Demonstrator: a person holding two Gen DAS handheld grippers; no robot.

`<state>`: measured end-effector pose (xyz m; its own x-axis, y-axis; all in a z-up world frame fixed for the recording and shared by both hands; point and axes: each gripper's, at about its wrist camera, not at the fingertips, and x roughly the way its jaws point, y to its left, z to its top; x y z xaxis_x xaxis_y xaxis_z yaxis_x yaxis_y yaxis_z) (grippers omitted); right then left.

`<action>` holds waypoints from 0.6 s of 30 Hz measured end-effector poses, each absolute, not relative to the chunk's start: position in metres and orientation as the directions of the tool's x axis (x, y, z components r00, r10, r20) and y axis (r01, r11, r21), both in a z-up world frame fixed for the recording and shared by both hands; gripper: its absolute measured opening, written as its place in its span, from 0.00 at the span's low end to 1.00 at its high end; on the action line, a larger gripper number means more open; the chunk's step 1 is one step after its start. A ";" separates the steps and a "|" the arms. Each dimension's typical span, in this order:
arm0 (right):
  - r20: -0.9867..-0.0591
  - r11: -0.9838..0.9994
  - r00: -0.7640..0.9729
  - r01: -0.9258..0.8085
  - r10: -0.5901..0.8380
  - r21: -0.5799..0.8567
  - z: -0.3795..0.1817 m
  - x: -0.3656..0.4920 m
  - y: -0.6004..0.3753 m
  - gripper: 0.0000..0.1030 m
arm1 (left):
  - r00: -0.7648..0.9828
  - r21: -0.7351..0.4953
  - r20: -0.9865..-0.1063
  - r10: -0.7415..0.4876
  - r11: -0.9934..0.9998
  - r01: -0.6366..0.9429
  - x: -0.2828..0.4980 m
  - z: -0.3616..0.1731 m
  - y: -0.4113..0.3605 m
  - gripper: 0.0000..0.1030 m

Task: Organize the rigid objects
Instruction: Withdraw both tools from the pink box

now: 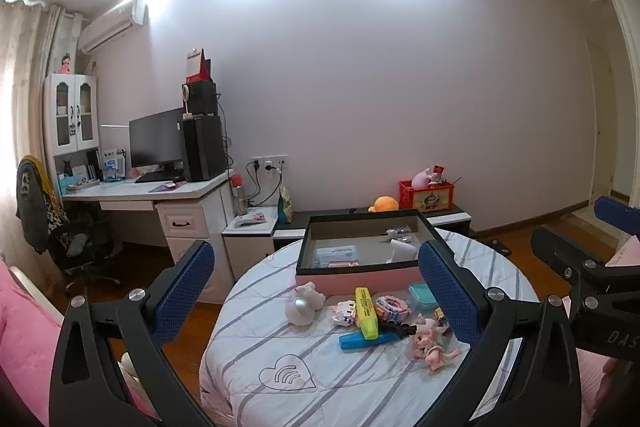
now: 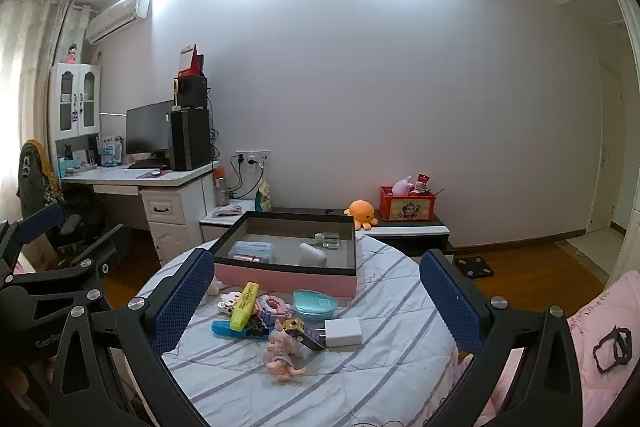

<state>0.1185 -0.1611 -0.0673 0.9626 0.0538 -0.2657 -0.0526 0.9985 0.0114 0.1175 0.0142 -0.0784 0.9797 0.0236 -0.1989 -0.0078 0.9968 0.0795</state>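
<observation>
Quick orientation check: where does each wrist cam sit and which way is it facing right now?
Left wrist: on the left gripper, looking forward over the round table at the box and far wall; own open fingers show, right gripper at right edge.
Right wrist: on the right gripper, facing the same way; own open fingers show, left gripper at left edge.
Shared: table, box, highlighter, desk.

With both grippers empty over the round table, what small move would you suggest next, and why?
Probably ease the right gripper down onto the white charger. Both it and the left gripper stand open with nothing between the pads, the charger lies loose at the near right of the pile, clear of the yellow highlighter, and the pink box behind has bare floor for it.
</observation>
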 end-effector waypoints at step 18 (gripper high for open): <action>-0.515 0.999 0.857 -0.025 0.035 0.027 -0.158 0.178 -0.173 1.00 | 0.896 0.079 -0.438 0.071 0.996 -0.041 0.177 -0.152 0.047 1.00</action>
